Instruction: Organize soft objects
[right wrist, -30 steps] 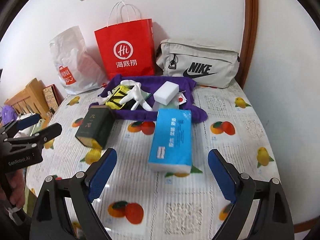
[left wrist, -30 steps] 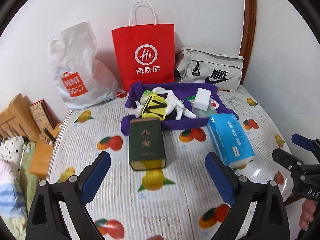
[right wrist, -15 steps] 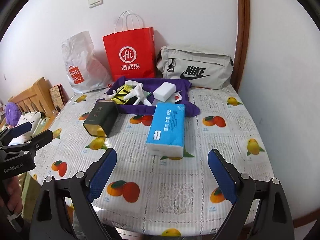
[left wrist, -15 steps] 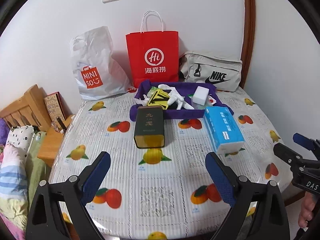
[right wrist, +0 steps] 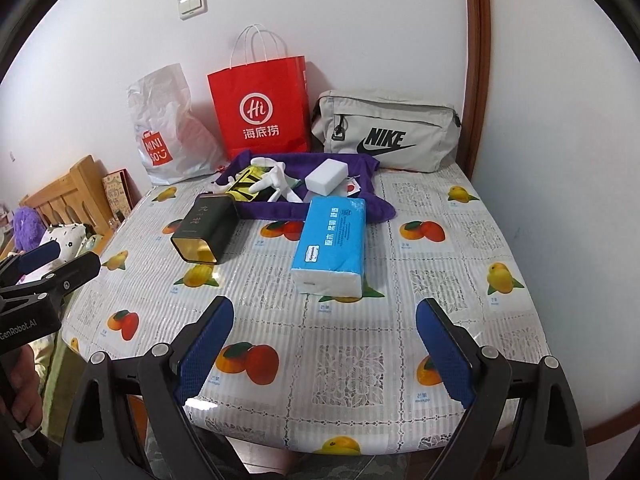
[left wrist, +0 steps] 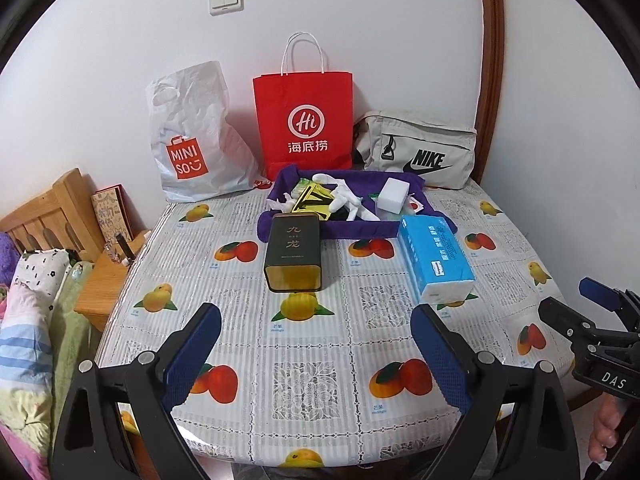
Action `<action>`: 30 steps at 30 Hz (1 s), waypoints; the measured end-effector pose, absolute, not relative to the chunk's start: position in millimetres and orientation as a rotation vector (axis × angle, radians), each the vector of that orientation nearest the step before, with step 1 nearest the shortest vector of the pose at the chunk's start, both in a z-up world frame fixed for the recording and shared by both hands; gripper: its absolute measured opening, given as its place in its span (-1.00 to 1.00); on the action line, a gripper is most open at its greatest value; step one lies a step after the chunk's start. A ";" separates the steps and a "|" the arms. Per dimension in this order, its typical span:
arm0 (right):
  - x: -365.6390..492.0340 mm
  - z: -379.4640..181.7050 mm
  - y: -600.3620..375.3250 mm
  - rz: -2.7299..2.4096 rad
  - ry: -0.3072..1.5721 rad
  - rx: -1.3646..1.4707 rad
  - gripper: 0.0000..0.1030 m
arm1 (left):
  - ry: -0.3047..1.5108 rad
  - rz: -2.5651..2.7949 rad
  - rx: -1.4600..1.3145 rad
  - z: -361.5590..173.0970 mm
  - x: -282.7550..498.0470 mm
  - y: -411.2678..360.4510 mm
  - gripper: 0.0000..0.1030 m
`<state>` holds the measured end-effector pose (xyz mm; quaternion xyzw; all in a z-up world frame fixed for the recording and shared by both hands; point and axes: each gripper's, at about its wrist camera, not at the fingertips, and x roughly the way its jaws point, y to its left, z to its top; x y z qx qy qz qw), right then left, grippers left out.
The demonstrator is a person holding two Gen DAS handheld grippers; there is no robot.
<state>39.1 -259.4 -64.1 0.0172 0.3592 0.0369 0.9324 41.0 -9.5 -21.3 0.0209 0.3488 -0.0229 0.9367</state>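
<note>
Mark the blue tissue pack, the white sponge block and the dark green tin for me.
blue tissue pack [right wrist: 334, 236], right wrist view, middle of its printed top face.
white sponge block [right wrist: 326, 176], right wrist view, its top face.
dark green tin [left wrist: 295, 242], left wrist view, top face by the gold characters.

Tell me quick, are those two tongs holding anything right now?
Left tongs: open, holding nothing, above the table's near edge.
Right tongs: open, holding nothing, short of the blue tissue pack.
</note>
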 end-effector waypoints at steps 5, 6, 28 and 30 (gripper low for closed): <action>37.3 -63.4 -260.8 0.076 0.732 0.038 0.79 | 0.714 -0.040 0.042 -21.9 40.2 -9.3 0.86; 36.8 -63.2 -261.1 0.077 0.731 0.038 0.78 | 0.715 -0.041 0.042 -22.1 40.3 -9.2 0.86; 32.4 -59.5 -261.2 0.079 0.723 0.031 0.79 | 0.712 -0.048 0.050 -22.6 37.5 -10.2 0.86; 32.0 -59.5 -260.7 0.077 0.724 0.033 0.79 | 0.710 -0.046 0.047 -22.4 37.0 -10.4 0.86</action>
